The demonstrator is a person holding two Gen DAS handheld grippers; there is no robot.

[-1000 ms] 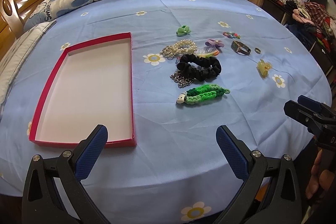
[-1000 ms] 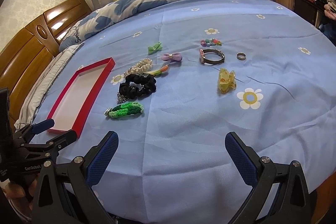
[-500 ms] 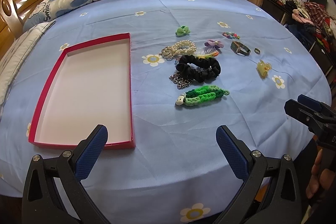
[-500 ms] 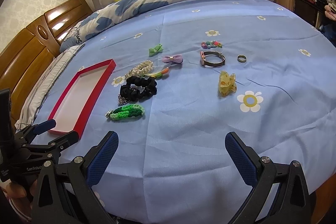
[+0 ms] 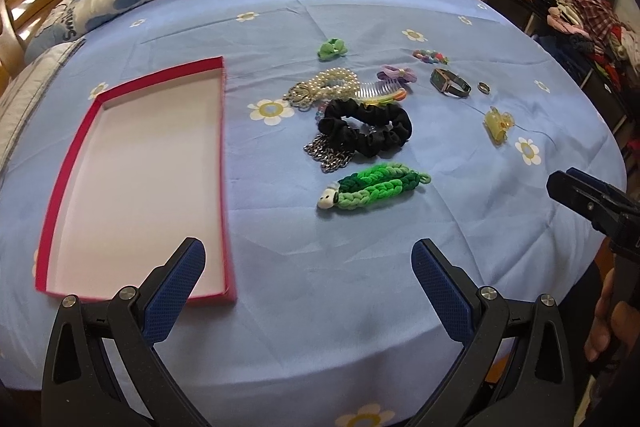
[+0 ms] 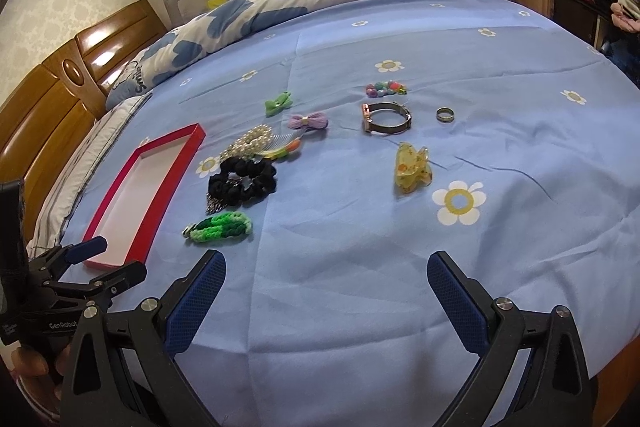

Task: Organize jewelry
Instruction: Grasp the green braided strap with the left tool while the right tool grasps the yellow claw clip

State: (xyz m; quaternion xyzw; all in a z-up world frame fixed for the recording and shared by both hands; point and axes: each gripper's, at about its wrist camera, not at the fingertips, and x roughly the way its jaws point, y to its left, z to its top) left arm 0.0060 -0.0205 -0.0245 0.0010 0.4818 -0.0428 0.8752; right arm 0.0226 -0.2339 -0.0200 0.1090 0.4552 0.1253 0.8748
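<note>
Nothing shifted on the bed; both views crept slightly closer.
Left gripper (image 5: 306, 269) and right gripper (image 6: 324, 281) spread wide, empty, at lower frame. Red tray (image 5: 219, 163) left of centre, bare; scrunchie (image 5: 366, 127), green braid (image 5: 372, 185), watch (image 6: 386, 117) unsorted mid-frame.

I see a matt cloth sheet (image 5: 360, 7) under everything; at nine o'clock a card tray (image 5: 218, 163), red rim, smooth white floor. The scrunchie (image 5: 366, 127) is crinkled black cloth, the chain (image 5: 330, 157) shiny metal, the pearls (image 5: 332, 83) glossy; at three o'clock the claw clip (image 6: 412, 169) looks clear glossy plastic
</note>
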